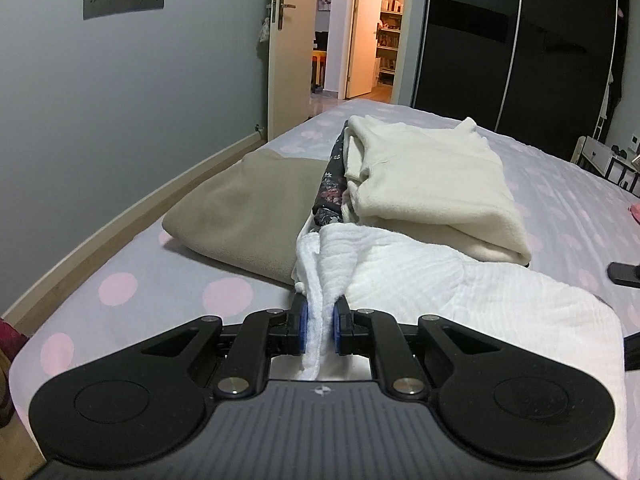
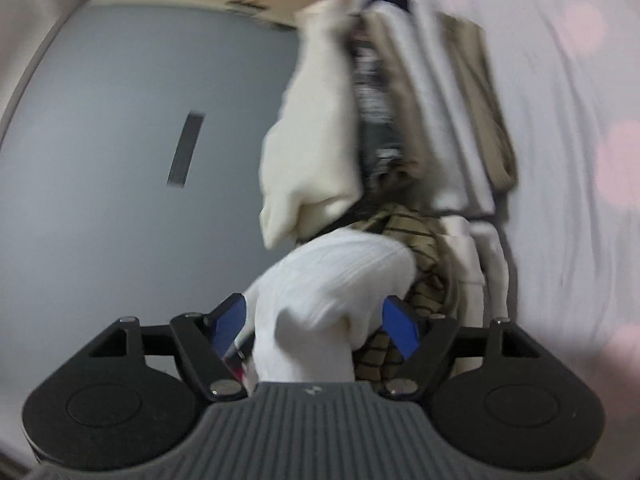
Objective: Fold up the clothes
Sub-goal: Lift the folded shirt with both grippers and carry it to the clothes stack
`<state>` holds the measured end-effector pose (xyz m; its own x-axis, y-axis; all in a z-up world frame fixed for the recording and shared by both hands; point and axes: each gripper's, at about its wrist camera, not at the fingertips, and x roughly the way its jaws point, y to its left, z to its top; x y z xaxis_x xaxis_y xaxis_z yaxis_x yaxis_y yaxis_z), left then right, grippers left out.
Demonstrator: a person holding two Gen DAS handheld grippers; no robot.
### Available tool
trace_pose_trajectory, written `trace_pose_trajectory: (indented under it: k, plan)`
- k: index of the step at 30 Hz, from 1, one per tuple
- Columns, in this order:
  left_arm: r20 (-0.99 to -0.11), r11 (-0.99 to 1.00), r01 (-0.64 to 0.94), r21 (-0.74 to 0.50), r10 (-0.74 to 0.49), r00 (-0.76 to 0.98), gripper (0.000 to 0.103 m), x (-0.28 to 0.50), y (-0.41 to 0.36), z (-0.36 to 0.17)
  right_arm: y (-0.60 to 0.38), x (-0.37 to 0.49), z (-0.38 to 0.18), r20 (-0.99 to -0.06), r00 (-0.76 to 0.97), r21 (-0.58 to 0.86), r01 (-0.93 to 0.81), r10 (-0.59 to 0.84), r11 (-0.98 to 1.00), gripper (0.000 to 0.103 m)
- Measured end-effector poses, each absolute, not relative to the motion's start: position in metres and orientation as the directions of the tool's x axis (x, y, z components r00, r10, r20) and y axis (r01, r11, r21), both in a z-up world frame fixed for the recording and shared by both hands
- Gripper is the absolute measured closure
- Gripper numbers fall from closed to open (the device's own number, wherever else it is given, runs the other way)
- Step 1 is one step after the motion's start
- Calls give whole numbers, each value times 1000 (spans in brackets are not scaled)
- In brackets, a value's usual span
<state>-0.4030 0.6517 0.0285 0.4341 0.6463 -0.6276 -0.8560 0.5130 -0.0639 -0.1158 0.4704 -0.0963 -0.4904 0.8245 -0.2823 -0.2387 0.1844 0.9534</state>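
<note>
Left tongs (image 1: 318, 330) pinch ribbed white cloth (image 1: 460, 280).

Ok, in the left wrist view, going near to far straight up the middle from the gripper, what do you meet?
Left gripper shut on the white ribbed garment → dark floral garment wedged between the piles → far edge of the dotted bedsheet → open doorway.

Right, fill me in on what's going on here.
A person is folding laundry on a polka-dot bedsheet with two handheld grippers. The left gripper is shut on an edge of a white ribbed cloth. The right gripper has wide-open fingers around white fabric; that view is blurred. A beige garment and cream fleece lie folded behind.
</note>
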Motion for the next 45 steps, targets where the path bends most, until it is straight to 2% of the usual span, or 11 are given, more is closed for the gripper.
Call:
trace_pose_trajectory:
  k: [6,8,10,13,16,23,27,29,31,35,45]
  plan:
    - [-627,503,-861,-78,646,435,93,-406,650,27,494,-120,-133,-252,-552,953,1,795,303,31]
    - [-622,500,-862,-85,649,438,93,-408,649,28,501,-121,-135,-267,-543,950,-10,796,311,41]
    - [-615,498,-862,-94,652,443,93,-411,650,29,508,-120,-132,-285,-531,950,-44,798,309,65]
    - [-596,495,-861,-116,659,459,93,-416,651,34,512,-130,-107,-341,-516,935,-268,785,230,76]
    - [-587,489,-863,-125,665,462,93,-419,653,40,511,-153,-73,-422,-468,807,-584,777,87,76]
    - [-655,498,-867,-12,651,384,93,-397,663,12,512,-201,-2,-519,-296,212,-953,802,-215,76]
    - [-664,500,-866,26,656,359,93,-392,665,0,539,-174,-27,-553,-337,407,-907,762,-107,74]
    - [-663,498,-867,16,654,363,93,-393,666,-1,548,-170,-39,-589,-317,415,-908,744,-58,64]
    - [-660,502,-864,17,655,368,92,-394,665,-2,550,-167,-45,-604,-272,395,-919,749,-15,44]
    - [-652,506,-862,23,661,370,92,-395,662,-1,545,-156,-41,-555,-228,417,-908,800,31,44]
    - [-646,493,-870,-10,661,382,92,-401,660,-2,543,-117,-52,-446,-472,829,-539,761,151,48]
